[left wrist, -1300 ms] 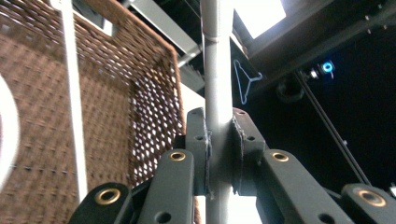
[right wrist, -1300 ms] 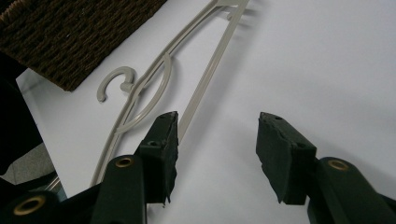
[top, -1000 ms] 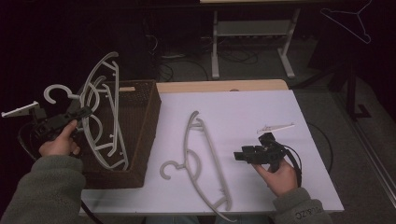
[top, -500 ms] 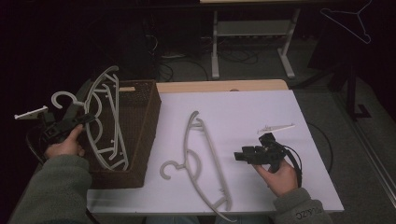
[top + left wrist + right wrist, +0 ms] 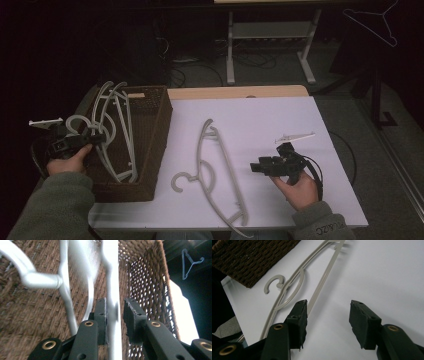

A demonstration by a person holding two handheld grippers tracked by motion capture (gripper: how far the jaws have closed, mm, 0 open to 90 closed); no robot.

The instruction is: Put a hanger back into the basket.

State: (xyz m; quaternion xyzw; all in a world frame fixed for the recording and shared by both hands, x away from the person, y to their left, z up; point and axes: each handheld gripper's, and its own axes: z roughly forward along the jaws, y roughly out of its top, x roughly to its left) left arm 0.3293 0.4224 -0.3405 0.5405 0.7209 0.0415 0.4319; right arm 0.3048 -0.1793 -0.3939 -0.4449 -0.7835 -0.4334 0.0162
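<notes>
white plastic hanger [image 5: 113, 277] (curved hook), smooth bar

Cuff of right sleeve [image 5: 324, 231]: small pale lettering, roughly "POLIZC", partly legible.

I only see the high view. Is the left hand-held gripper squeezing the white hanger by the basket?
Observer: No. The left hand-held gripper has just been opening its jaws. The white hanger is between them, with a gap beside one pad.
Operator: And the other one?
Observer: The right hand-held gripper is open, with nothing between its jaws.
Operator: What's near it?
Observer: The beige hanger lies on the table, its straight bar passing close by one jaw.
</notes>
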